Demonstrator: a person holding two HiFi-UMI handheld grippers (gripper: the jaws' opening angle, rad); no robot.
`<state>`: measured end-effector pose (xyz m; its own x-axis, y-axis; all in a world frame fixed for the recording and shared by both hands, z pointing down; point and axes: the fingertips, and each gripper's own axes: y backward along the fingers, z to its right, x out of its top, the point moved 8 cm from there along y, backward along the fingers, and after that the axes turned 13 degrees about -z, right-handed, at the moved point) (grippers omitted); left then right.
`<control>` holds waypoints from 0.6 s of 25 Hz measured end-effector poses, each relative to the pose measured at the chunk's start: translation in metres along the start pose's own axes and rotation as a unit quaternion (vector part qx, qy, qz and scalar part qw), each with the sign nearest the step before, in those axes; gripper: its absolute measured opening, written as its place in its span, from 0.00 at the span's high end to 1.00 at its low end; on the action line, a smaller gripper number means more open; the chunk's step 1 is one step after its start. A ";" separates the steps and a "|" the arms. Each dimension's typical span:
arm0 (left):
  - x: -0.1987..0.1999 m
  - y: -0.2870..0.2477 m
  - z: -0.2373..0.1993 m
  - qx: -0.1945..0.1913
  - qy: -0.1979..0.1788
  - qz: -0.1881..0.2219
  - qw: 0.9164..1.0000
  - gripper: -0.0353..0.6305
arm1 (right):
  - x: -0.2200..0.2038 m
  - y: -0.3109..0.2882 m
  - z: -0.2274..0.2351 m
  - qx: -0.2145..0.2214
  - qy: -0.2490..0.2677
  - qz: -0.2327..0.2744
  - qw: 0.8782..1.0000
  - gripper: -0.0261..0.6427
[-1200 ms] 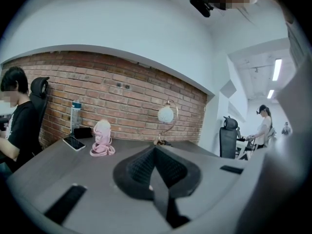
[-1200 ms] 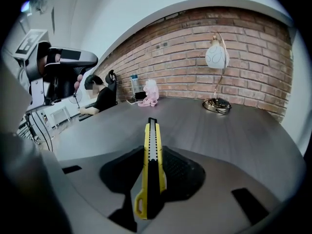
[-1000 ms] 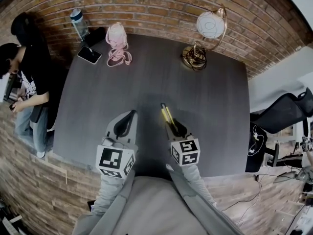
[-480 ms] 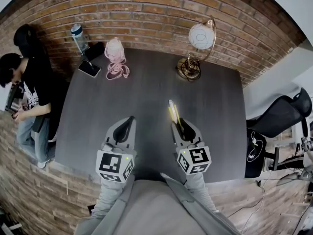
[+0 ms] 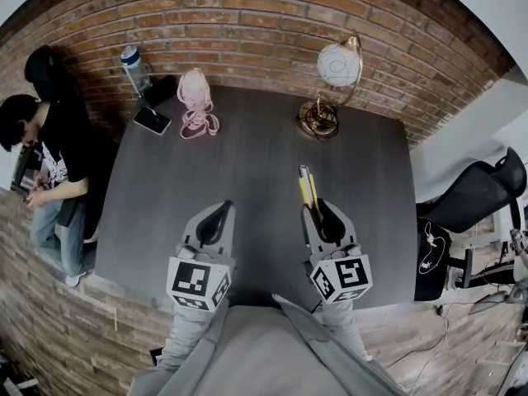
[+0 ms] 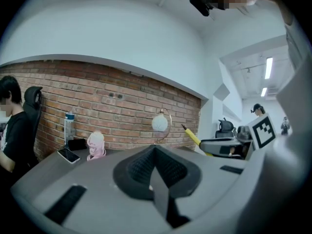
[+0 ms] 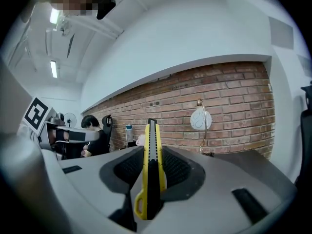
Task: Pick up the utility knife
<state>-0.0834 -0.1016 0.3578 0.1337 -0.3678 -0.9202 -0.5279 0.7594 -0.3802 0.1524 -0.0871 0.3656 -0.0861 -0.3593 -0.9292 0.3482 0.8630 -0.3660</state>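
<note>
The yellow and black utility knife (image 5: 307, 190) (image 7: 151, 165) is held lengthwise in my right gripper (image 5: 320, 213) (image 7: 152, 172), which is shut on it and carries it up off the dark table (image 5: 247, 163). The knife's tip sticks out forward past the jaws, roughly level. My left gripper (image 5: 214, 217) (image 6: 158, 172) hovers over the near left part of the table, its jaws closed together with nothing between them. From the left gripper view the knife (image 6: 192, 135) shows at the right, poking out of the other gripper.
At the table's far edge stand a gold lamp with a white globe (image 5: 334, 81), a pink object (image 5: 196, 93), a phone (image 5: 153, 120) and a water bottle (image 5: 134, 66). A person (image 5: 45, 147) stands at the left. A brick wall is behind; an office chair (image 5: 474, 192) is at the right.
My right gripper has risen with the knife and tilted up toward level, showing farther right in the head view. The left gripper has hardly moved.
</note>
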 end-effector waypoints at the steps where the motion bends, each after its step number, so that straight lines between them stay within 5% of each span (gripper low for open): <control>1: 0.000 0.000 0.001 -0.001 -0.001 0.000 1.000 0.92 | 0.000 0.002 0.001 -0.003 -0.001 0.001 1.000 0.77; 15: 0.001 -0.003 0.000 -0.012 -0.003 -0.002 1.000 0.92 | 0.002 0.016 0.001 -0.024 -0.003 0.018 1.000 0.77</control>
<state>-0.0823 -0.1042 0.3581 0.1419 -0.3678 -0.9190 -0.5477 0.7441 -0.3824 0.1584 -0.0746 0.3578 -0.0688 -0.3290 -0.9418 0.3050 0.8919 -0.3338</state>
